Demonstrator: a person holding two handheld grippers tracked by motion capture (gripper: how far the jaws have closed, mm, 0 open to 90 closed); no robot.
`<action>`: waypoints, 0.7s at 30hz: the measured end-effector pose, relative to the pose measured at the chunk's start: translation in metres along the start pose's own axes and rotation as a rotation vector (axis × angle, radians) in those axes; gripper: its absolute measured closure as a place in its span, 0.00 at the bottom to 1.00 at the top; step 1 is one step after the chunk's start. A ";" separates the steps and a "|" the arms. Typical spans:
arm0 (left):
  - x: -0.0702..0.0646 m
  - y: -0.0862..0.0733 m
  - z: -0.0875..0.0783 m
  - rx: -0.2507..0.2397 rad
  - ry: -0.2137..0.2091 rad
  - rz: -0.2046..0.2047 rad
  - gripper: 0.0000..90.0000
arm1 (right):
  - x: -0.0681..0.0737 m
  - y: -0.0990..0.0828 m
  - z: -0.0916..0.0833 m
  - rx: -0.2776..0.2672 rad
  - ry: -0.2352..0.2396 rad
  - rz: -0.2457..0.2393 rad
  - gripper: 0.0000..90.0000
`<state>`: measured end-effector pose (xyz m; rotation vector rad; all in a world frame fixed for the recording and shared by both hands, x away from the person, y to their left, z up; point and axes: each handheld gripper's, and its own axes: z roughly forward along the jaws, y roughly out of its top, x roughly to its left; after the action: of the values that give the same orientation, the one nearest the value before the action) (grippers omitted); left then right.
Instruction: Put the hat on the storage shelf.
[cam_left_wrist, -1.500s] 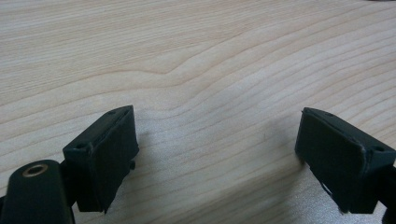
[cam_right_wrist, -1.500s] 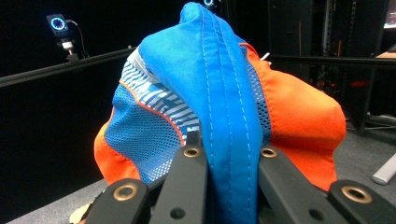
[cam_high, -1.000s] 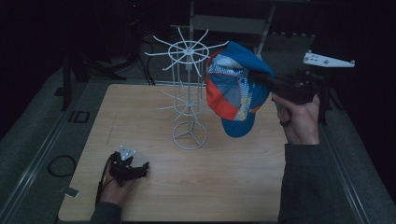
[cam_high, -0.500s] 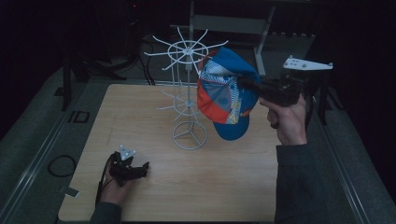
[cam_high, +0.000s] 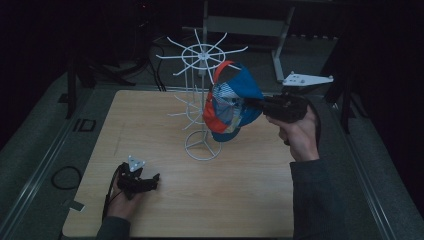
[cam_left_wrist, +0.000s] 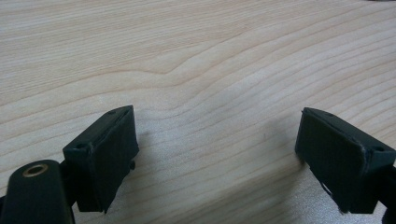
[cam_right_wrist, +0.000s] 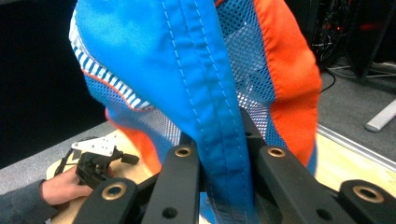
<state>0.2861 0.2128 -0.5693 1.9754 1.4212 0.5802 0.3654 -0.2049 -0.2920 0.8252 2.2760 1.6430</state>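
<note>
Wood tabletop (cam_high: 165, 210) under dark surroundings, lit mostly at its middle. White wire rack (cam_high: 200, 100) stands upright at the tabletop's far centre: round ring base, thin pole, spokes fanning out at the top and more lower down.

Blue, orange and white mesh cap (cam_high: 230, 102) hangs in the air just right of the rack pole, at mid-height, close to the spokes; whether it touches a spoke can't be told. Right gripper (cam_high: 257, 104) is raised off the tabletop and held about level, pointing left toward the rack, grey plate on top. Right hand (cam_high: 298, 131) wraps its handle from below, forearm in a dark sleeve coming up from the near right edge.

Right gripper view: its fingers (cam_right_wrist: 187, 163) are clamped on a stitched blue band of the cap (cam_right_wrist: 196, 79), with mesh panels and orange fabric on either side. Farther off in that view the left hand (cam_right_wrist: 60, 186) and the left gripper (cam_right_wrist: 100, 161) sit on the tabletop's edge.

High view: left gripper (cam_high: 150, 179) is low at the near left, resting on or just over the wood, pointing right, with the left hand (cam_high: 122, 195) behind it and cable trailing back. Left gripper view: the fingers (cam_left_wrist: 109, 149) are spread wide apart with bare wood grain (cam_left_wrist: 210, 70) between them, gripping nothing.
</note>
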 end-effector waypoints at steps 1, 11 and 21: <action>0.000 0.000 0.000 0.000 0.000 0.000 0.15 | 0.000 0.000 0.001 0.002 -0.001 -0.004 0.90; 0.000 0.000 0.000 0.000 0.000 -0.001 0.15 | 0.009 -0.006 0.005 0.041 -0.034 -0.056 0.75; 0.000 0.000 0.000 -0.001 0.000 -0.001 0.15 | 0.003 -0.016 0.003 0.039 -0.062 -0.030 0.59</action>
<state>0.2861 0.2128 -0.5694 1.9742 1.4218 0.5805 0.3592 -0.2044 -0.3070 0.8350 2.2733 1.5434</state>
